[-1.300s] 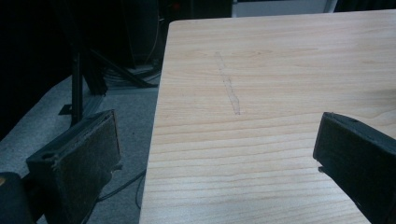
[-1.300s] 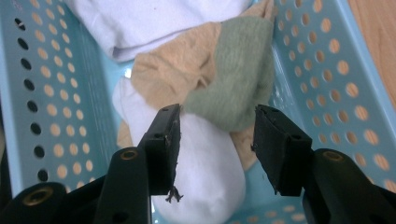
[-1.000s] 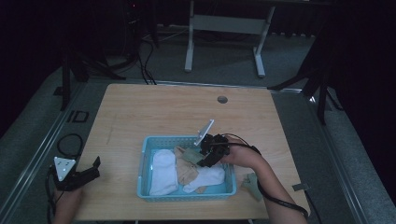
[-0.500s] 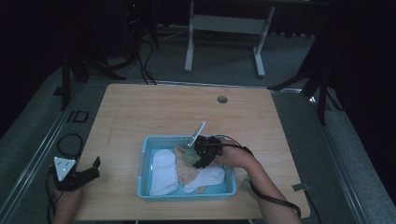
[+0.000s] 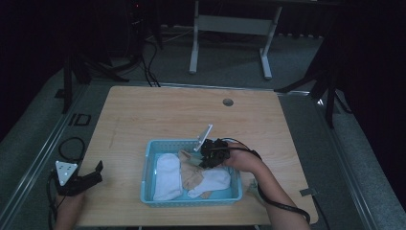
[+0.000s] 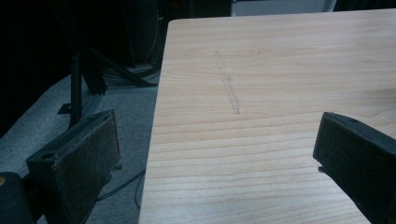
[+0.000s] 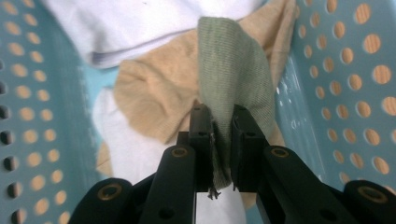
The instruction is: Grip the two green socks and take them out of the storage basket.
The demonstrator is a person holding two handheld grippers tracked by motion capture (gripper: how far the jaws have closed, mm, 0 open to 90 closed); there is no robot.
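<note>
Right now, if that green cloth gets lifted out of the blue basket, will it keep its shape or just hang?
Probably hang limp: the green cloth already folds and drapes where the right gripper, jaws just closed, pinches it. It looks thin and knitted, so likely light. It might drag the tan cloth it rests against in the blue basket.

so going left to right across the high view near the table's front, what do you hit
left gripper → blue basket wall → white sock → tan sock → right gripper → right hand
</note>
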